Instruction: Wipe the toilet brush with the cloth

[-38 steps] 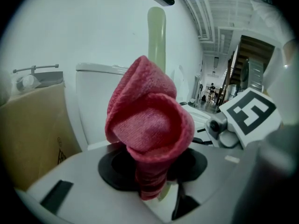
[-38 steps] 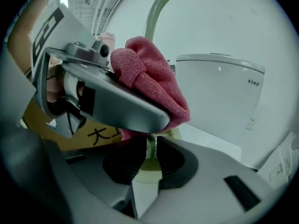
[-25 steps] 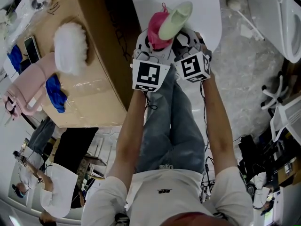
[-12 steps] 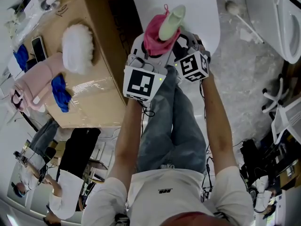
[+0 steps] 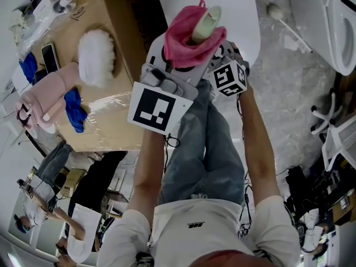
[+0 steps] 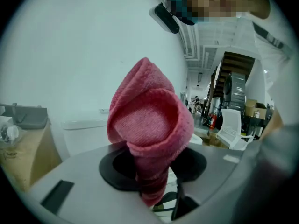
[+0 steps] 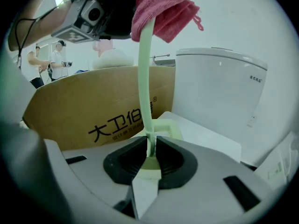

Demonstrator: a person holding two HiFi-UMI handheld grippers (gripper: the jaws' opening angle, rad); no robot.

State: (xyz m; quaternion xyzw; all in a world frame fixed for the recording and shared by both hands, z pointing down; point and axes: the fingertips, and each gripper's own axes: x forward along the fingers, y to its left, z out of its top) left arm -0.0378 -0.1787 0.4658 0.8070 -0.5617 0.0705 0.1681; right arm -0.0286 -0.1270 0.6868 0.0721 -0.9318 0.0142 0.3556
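Note:
The pale green toilet brush (image 7: 145, 73) stands upright, its thin handle pinched low down between the jaws of my right gripper (image 7: 150, 157), which is shut on it. The brush's upper end (image 5: 205, 22) pokes out of a pink cloth (image 5: 189, 38) wrapped round it. My left gripper (image 6: 156, 190) is shut on that cloth (image 6: 148, 125), high up near the brush's top. In the right gripper view the cloth (image 7: 168, 6) and the left gripper (image 7: 96, 13) show at the top. Where the cloth covers the brush, the brush is hidden.
A white toilet (image 7: 219, 92) stands right behind the brush. Left of it is a cardboard box (image 5: 119, 113) carrying a white fluffy duster (image 5: 97, 57), blue cloths (image 5: 72, 110), a pink item (image 5: 41, 96) and a phone (image 5: 49, 55). Another toilet (image 5: 334, 21) is at right; people stand lower left.
My left gripper has risen with the pink cloth along the brush, up to its top end. The right gripper and the brush have stayed where they were.

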